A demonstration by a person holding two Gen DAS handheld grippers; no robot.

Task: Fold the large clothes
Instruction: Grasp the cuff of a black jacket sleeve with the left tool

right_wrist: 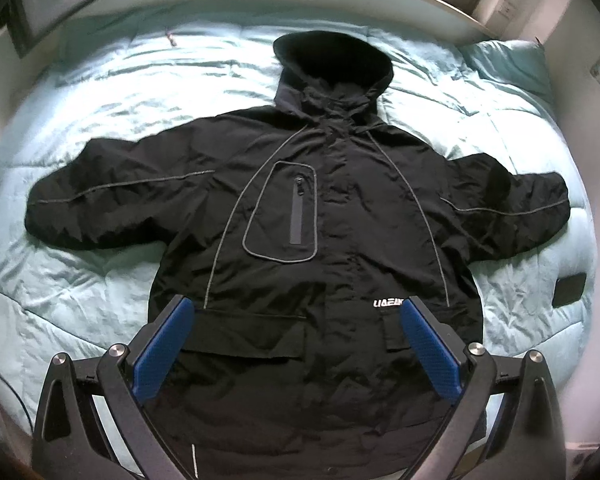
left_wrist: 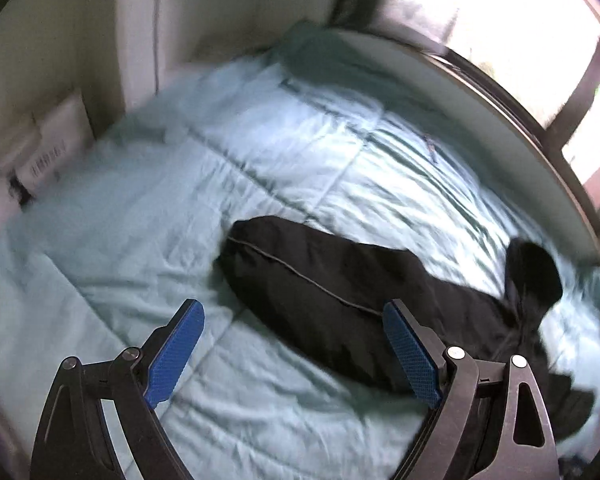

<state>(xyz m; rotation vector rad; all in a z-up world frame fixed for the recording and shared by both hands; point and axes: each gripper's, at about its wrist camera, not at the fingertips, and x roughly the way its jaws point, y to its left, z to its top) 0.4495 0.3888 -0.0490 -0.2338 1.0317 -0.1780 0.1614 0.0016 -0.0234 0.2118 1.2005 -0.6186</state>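
Note:
A black hooded jacket (right_wrist: 332,208) lies face up and spread flat on a pale blue quilt (right_wrist: 112,80), both sleeves out to the sides, hood (right_wrist: 332,60) toward the window. Grey piping and a zipped chest pocket (right_wrist: 288,212) show on its front. My right gripper (right_wrist: 296,308) hangs open above the jacket's lower front, holding nothing. In the left wrist view the jacket's sleeve (left_wrist: 320,280) stretches across the quilt, with the hood (left_wrist: 534,272) at the right. My left gripper (left_wrist: 294,312) is open above the sleeve and the quilt, empty.
A window (left_wrist: 500,28) runs along the bed's far side. White boxes (left_wrist: 36,160) stand by the wall at the bed's left. A pillow (right_wrist: 508,64) lies at the quilt's far right and a dark flat object (right_wrist: 570,290) near its right edge.

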